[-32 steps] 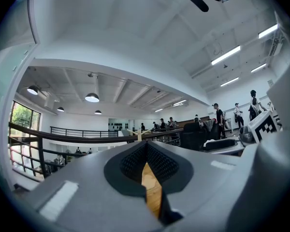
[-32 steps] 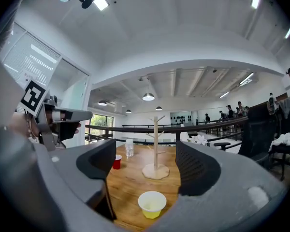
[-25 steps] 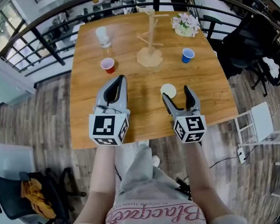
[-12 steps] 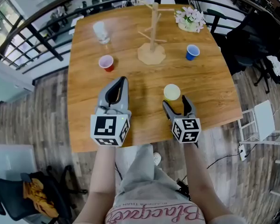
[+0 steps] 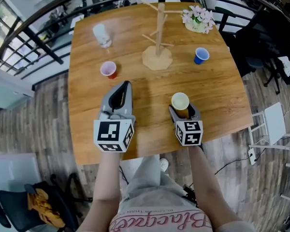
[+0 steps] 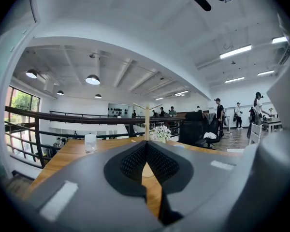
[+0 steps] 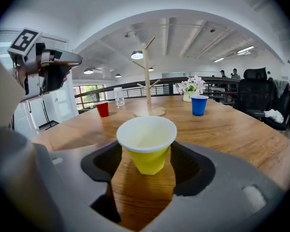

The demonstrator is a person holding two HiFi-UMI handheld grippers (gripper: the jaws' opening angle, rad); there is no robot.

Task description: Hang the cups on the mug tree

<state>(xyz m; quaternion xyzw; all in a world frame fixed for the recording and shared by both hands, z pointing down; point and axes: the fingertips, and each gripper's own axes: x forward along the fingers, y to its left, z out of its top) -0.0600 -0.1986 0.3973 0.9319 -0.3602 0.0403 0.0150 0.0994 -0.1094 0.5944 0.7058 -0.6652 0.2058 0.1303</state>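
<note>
1. The yellow cup (image 7: 146, 144) stands between the jaws of the right claw (image 5: 183, 112), which have just been closing. Little room is left on either side of it.
2. Ahead of that claw, bare table (image 5: 217, 91) lies open up to the mug tree (image 5: 158, 37). The blue cup (image 5: 200, 55) stands ahead to the right.
3. To its left, well apart, the left claw (image 5: 126, 85) with jaws together blocks that side.
4. Ahead of the left claw stands the red cup (image 5: 108, 70), with the clear glass (image 5: 101, 35) beyond it.

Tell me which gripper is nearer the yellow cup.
Right. The right gripper straddles the yellow cup. Its jaws have just been closing, and the pads are not yet pressing it. The left gripper, shut, sits off to the cup's left over the table.
</note>
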